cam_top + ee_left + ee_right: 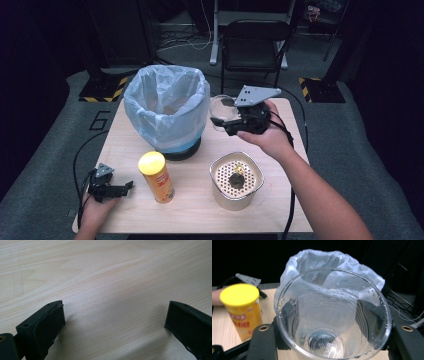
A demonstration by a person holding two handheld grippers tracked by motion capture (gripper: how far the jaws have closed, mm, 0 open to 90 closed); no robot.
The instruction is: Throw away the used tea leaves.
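Observation:
My right gripper [226,123] is raised above the table's back right and is shut on a clear plastic cup [222,111], next to the bin. In the right gripper view the cup [332,322] is empty, with water drops on its wall, and the jaws of the right gripper [329,315] press on both its sides. My left gripper [125,188] lies low at the table's front left, pointing right towards a yellow-lidded can [156,176]. In the left gripper view the left gripper [116,307] stands open over bare wood.
A black bin lined with a pale blue bag [166,107] stands at the back left of the wooden table [280,215]. A cream tub with a perforated insert [236,180] holding dark scraps sits front right. Behind the table stand a folding chair [255,42] and cables.

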